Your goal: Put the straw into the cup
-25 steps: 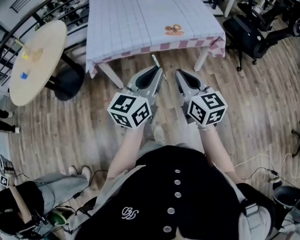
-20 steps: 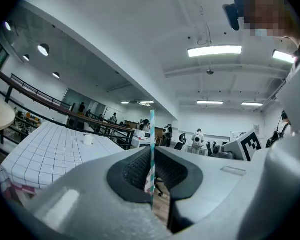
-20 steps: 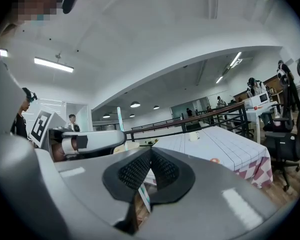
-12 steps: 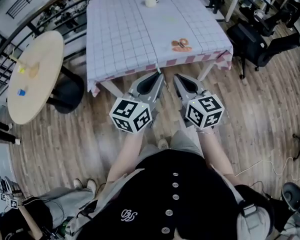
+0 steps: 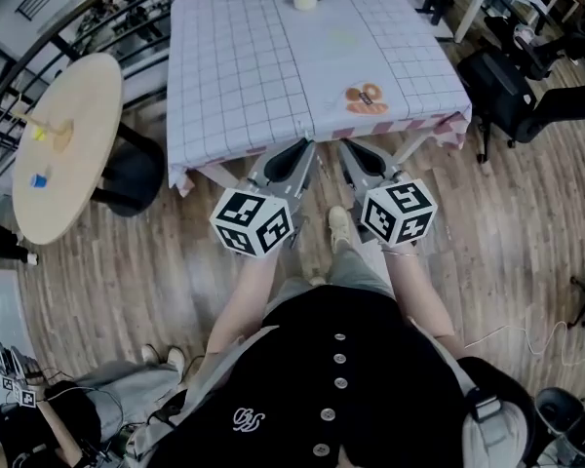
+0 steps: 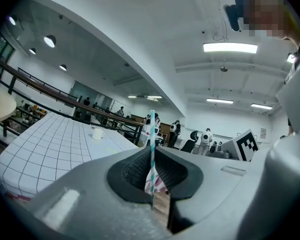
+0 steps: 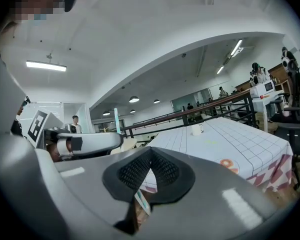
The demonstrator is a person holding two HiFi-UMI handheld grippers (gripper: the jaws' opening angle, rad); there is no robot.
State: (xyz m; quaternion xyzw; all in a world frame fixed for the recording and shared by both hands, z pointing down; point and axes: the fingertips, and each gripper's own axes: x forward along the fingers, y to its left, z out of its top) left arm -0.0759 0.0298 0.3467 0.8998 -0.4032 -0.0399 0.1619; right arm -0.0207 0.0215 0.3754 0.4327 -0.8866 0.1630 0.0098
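You wear a black top (image 5: pixel 370 398) with a row of pale round buttons (image 5: pixel 340 359) down its middle and a white looping emblem (image 5: pixel 247 418) at the lower left. Light grey sleeves (image 5: pixel 224 370) edge it at the shoulders, and a grey strap (image 5: pixel 485 408) crosses the lower right. Your trousers (image 5: pixel 359 266) are grey, your shoe (image 5: pixel 339 225) pale, and a thin bracelet (image 5: pixel 402 252) rings one wrist. Your left gripper (image 5: pixel 302 146) and right gripper (image 5: pixel 348 147) have smooth grey shells with black ribbed pads; each carries a white cube (image 5: pixel 253 223) with black square markers.
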